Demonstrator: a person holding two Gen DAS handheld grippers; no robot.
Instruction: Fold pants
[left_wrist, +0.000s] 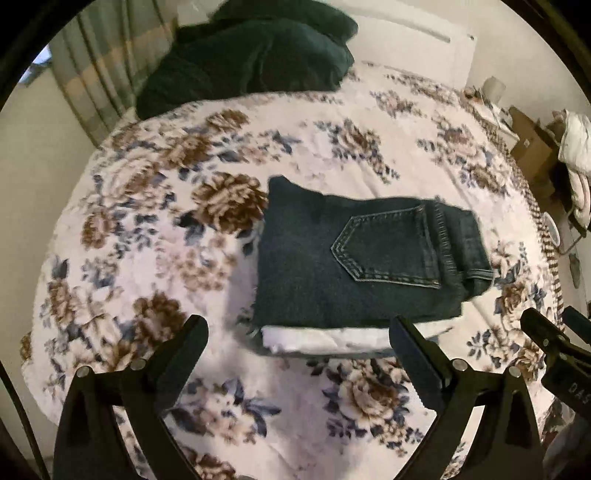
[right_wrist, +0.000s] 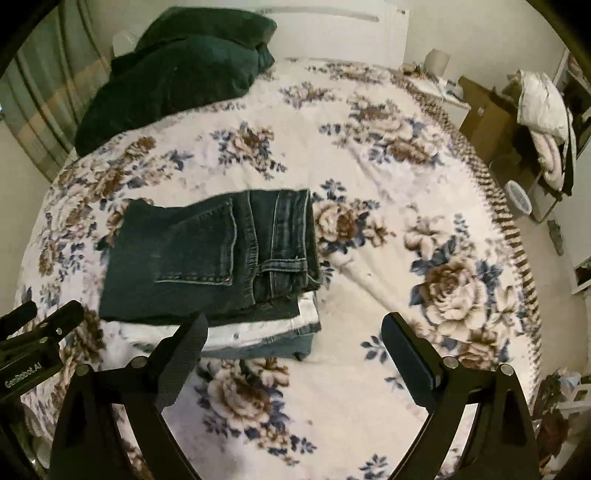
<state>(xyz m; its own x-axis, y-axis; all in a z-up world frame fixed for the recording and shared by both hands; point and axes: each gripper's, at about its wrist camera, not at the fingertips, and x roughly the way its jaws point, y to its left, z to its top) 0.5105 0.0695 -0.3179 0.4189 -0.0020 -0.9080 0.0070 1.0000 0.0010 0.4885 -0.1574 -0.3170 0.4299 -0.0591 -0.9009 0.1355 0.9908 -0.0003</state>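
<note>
Over the bed, the left gripper (left_wrist: 299, 332) is held with its jaws spread wide and nothing between them; the right gripper (right_wrist: 293, 330) is likewise wide open and empty. Each is seen at the edge of the other's view, side by side. "GenRobot.AI" can be read on the left gripper's body in the right wrist view; on the right gripper's body only "DAS" can be made out in the left wrist view.

Just beyond the fingertips the jeans (left_wrist: 354, 254) are laid folded into a compact rectangle, back pocket up, on top of a folded white garment (left_wrist: 325, 338), with a further denim layer glimpsed beneath. The stack is rested on a blanket (left_wrist: 155, 236) printed with brown and blue flowers, which covers the bed.

At the head of the bed dark green pillows (right_wrist: 173, 74) are piled against a pale wall. Striped curtains (left_wrist: 92, 74) are hung at the left. To the right, cardboard boxes (right_wrist: 484, 118), a chair draped with a white quilt (right_wrist: 543, 122) and a small bin (right_wrist: 519, 197) are seen on the floor.
</note>
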